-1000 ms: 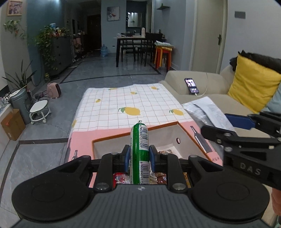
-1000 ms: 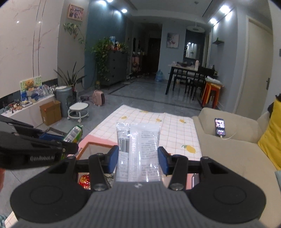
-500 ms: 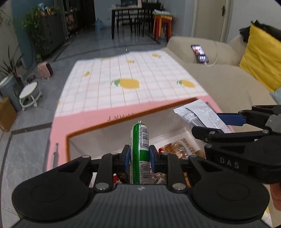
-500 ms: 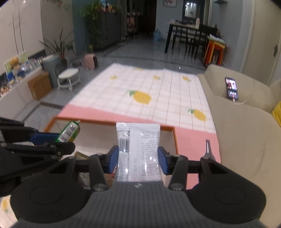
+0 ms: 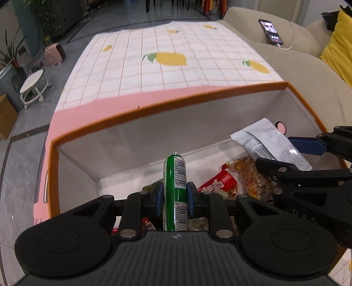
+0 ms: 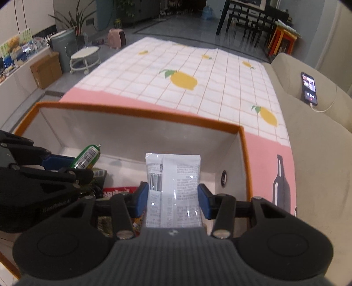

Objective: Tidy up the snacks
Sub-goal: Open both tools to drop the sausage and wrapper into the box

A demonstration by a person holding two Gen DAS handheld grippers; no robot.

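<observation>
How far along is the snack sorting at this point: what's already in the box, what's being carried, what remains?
Done: several snack packets, including a red wrapper, already lie in the orange-rimmed white box. In hand: the left gripper grips a green sausage stick, and the right gripper grips a clear-white printed packet, both over the box. Left: releasing both inside. No loose snacks show on the lemon-print cloth.

Home living room, open to a dining area.

Beige sofa [image 6: 319,140] with a yellow cushion [image 5: 340,44] and a charging phone [image 6: 309,88] on its arm; lemon-print tablecloth [image 6: 198,72] on a low table; grey tiled floor [image 5: 19,154] with a round white stool [image 6: 84,56], small pink heater [image 6: 116,37], potted plants [image 6: 76,13] and a cardboard box [image 6: 45,69]; dark dining table with chairs [image 6: 248,15] and orange stools [image 6: 283,37] further back.
</observation>
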